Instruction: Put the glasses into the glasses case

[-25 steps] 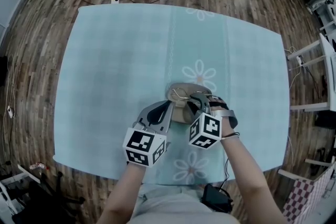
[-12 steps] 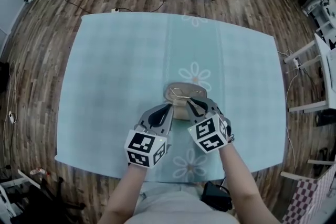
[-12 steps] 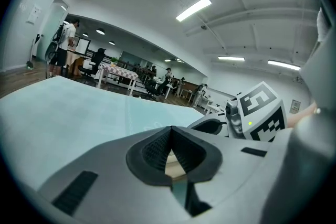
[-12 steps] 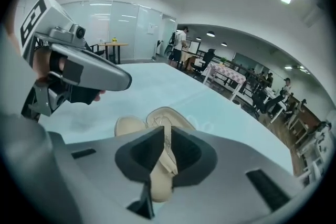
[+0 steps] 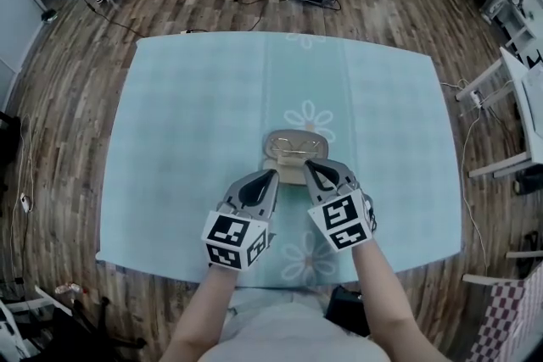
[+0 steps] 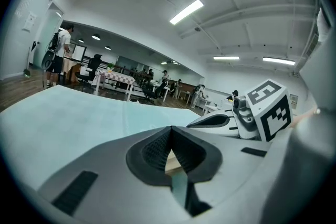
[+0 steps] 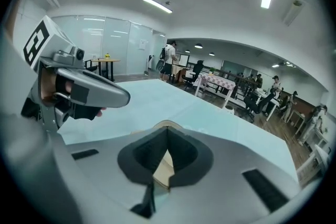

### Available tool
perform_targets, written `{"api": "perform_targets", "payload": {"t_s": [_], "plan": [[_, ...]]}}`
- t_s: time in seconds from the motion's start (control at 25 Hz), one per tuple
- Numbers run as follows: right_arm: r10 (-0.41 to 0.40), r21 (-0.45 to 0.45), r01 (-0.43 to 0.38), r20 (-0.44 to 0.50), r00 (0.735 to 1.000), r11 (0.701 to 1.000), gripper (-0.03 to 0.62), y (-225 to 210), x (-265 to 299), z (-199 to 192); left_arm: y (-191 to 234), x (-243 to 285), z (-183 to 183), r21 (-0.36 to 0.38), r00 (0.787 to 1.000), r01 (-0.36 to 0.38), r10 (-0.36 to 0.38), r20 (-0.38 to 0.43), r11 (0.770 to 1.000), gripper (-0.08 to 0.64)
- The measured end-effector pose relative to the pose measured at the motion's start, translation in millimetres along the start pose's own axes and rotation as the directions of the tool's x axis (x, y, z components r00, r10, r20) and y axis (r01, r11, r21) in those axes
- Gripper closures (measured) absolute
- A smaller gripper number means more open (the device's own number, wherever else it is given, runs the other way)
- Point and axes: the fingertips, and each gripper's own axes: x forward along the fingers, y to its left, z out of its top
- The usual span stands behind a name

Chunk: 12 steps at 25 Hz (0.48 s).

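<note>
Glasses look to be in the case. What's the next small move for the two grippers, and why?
Probably lift the flap up and away, folding it over the glasses. They lie inside the open case, and the left gripper and right gripper each look shut on the flap's near edge, with beige showing between their jaws. Closing looks like all that remains.

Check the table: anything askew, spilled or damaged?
Nothing stands out. The glasses lie inside the open glasses case on the smooth tablecloth; the left tongs and right tongs grip its near flap.
</note>
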Motion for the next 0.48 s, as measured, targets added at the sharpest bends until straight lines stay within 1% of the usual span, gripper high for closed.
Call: {"api": "perform_targets", "payload": {"t_s": [0.12, 0.28, 0.36, 0.48], "plan": [[-0.017, 0.056, 0.015, 0.038, 0.999, 0.998, 0.588, 1.7, -16.2, 4.9, -9.4, -3.3, 1.0, 0.015, 1.0, 0.008, -0.008, 0.006, 1.0, 0.551], [-0.009, 0.156, -0.004, 0.082, 0.997, 0.988, 0.588, 17.2, -37.8, 4.7, -26.9, -11.8, 5.9, 0.033, 0.998, 0.043, -0.044, 0.037, 0.999, 0.551], [-0.017, 0.168, 0.001, 0.09, 0.996, 0.986, 0.588, 23.4, -46.1, 3.2, -34.8, -17.8, 8.2, 0.042, 0.997, 0.062, -0.064, 0.053, 0.997, 0.551], [-0.029, 0.168, 0.011, 0.104, 0.994, 0.986, 0.588, 26.3, -57.3, 3.4, -42.9, -25.0, 9.4, 0.055, 0.996, 0.064, -0.068, 0.063, 0.996, 0.551]]}}
